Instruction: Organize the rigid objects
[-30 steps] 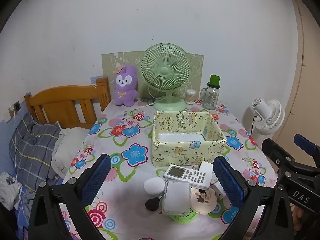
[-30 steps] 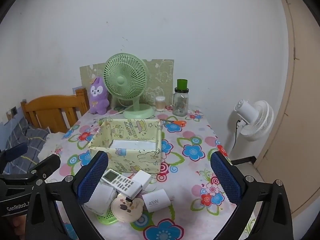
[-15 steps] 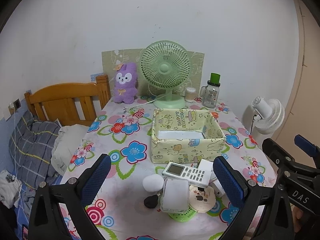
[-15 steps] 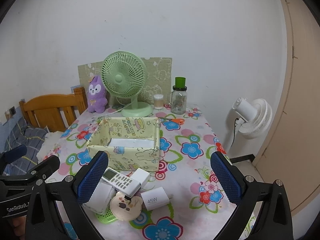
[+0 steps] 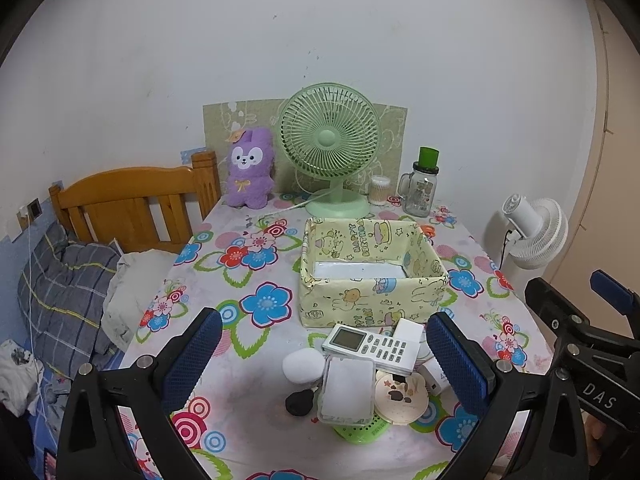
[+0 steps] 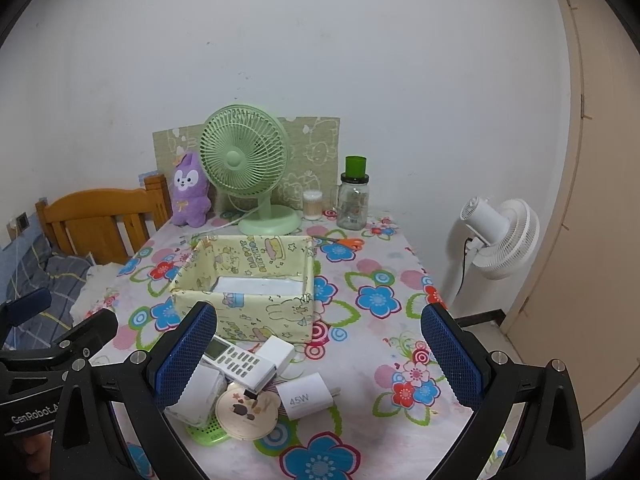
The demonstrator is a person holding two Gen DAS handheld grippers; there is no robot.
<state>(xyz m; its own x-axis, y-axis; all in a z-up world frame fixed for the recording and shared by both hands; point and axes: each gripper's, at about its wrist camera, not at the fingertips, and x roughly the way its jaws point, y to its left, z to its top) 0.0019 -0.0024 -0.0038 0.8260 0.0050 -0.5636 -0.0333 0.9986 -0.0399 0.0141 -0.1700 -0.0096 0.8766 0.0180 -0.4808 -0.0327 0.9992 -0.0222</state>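
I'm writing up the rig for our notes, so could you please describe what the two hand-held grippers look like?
Both look alike: black frames with silver screw heads and two fingers faced with blue textured pads. The left hand-held gripper has its pads in blue mesh-like rubber and shows white "GenRobot" lettering in the right view. The right hand-held gripper bears white "DAS" lettering in the left view. No cables or sleeves show.

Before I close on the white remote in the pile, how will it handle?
The remote looks like a stiff plastic bar, probably light. It lies across other items, the white box and round disc, so pushing may make it slide and shift them. Its smooth casing could slip; grip across the narrow sides.
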